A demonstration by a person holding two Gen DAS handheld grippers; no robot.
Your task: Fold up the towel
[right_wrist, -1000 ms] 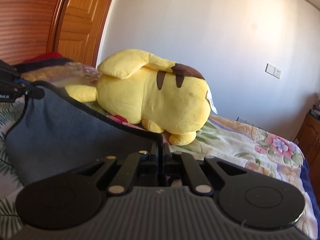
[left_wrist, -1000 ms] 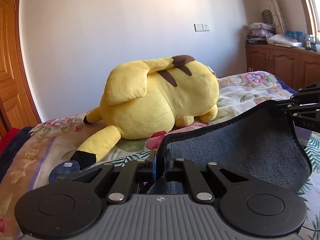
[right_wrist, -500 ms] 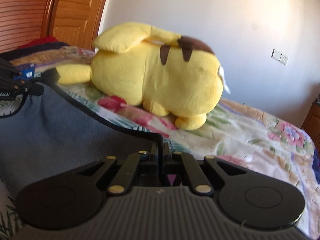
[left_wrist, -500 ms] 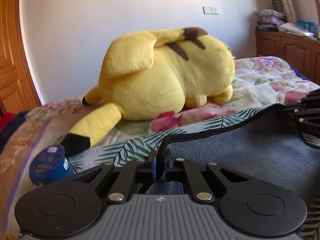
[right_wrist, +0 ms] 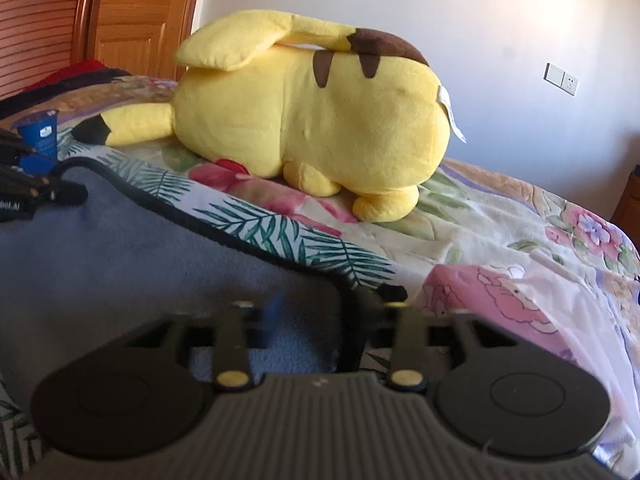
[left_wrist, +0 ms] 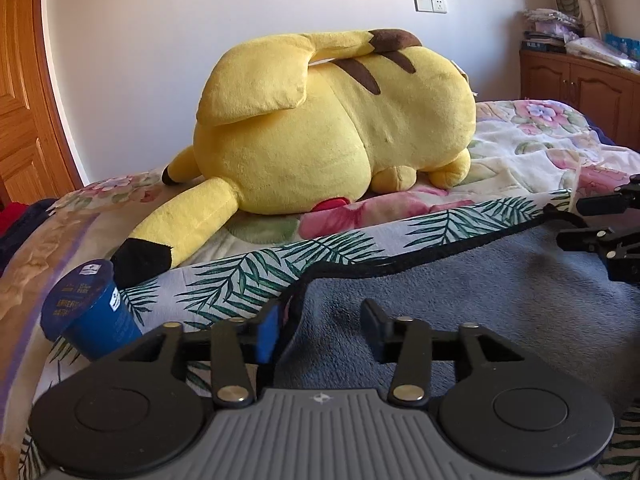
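Observation:
The grey towel with a black hem lies flat on the leaf-patterned sheet of the bed; it also shows in the right wrist view. My left gripper is open, its jaws apart over the towel's far left corner, holding nothing. My right gripper is open over the towel's far right corner, blurred. The right gripper shows at the right edge of the left wrist view, and the left gripper at the left edge of the right wrist view.
A big yellow plush toy lies on the bed just beyond the towel, also in the right wrist view. A blue cup stands left of the towel. A wooden door and cabinet flank the bed.
Both grippers lowered the towel's far edge onto the bed and opened, letting go of the corners. The towel now lies flat.

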